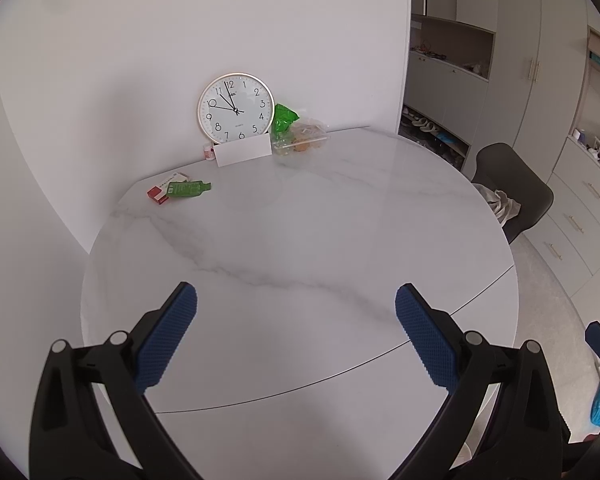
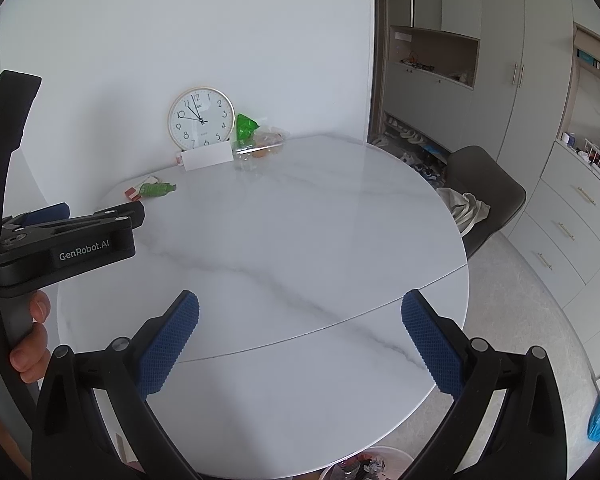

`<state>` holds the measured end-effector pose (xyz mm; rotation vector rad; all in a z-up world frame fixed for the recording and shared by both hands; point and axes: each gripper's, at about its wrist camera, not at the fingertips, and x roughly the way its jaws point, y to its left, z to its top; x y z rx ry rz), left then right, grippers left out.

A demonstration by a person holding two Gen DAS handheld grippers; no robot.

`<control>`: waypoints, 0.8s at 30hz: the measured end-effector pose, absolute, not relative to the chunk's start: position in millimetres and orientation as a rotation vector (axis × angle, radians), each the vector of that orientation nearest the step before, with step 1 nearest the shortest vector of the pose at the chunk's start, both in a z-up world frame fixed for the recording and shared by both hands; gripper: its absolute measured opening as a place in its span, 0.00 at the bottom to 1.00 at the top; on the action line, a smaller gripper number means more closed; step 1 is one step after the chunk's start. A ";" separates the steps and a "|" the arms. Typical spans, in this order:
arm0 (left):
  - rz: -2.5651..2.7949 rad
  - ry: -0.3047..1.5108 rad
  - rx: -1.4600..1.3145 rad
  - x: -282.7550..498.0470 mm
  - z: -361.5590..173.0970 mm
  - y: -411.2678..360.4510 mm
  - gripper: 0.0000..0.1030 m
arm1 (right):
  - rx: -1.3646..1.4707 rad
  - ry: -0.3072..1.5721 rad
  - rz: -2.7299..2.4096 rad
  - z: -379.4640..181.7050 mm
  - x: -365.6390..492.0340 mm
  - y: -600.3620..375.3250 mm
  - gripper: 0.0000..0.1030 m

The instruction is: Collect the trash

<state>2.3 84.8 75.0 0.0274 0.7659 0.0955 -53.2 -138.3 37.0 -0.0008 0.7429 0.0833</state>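
Both held above the near edge of the marble table (image 1: 300, 240), well apart from anything on it. Left gripper (image 1: 296, 332) spread wide, holding nothing; right gripper (image 2: 300, 338) likewise wide and bare. Far back: a green bottle (image 1: 189, 189) lying on a red-and-white box (image 1: 162, 192), a green wrapper (image 1: 283, 118) and a clear food tray (image 1: 302, 142) beside the clock (image 1: 236, 108). Below the table rim, a bin (image 2: 364, 464) with scraps inside. Fits either a reach toward those far items or a pause after a drop; unclear which.
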 end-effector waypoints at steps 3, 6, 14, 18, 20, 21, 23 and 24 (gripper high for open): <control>0.097 0.767 0.027 3.0 74.5 86.0 0.93 | -0.002 0.745 0.084 36.9 -53.0 -137.9 0.98; 0.096 0.769 0.028 4.9 74.2 86.3 0.93 | -0.004 0.748 0.086 36.9 -52.6 -137.7 0.98; 0.091 0.769 0.032 5.0 74.5 85.6 0.93 | -0.008 0.753 0.088 36.7 -52.2 -136.7 0.98; 0.096 0.769 0.040 4.9 73.8 84.2 0.93 | -0.010 0.757 0.089 36.1 -52.2 -136.4 0.98; 0.092 0.772 0.037 4.6 73.4 83.7 0.93 | -0.011 0.757 0.087 35.7 -52.0 -136.6 0.98; 0.089 0.773 0.037 5.1 73.5 83.8 0.93 | -0.010 0.757 0.088 35.4 -52.1 -137.2 0.98; 0.089 0.774 0.036 5.5 73.3 84.1 0.93 | -0.009 0.759 0.088 35.2 -52.1 -137.3 0.98; 0.089 0.776 0.035 6.4 73.2 84.6 0.93 | -0.008 0.758 0.087 35.0 -52.6 -137.5 0.98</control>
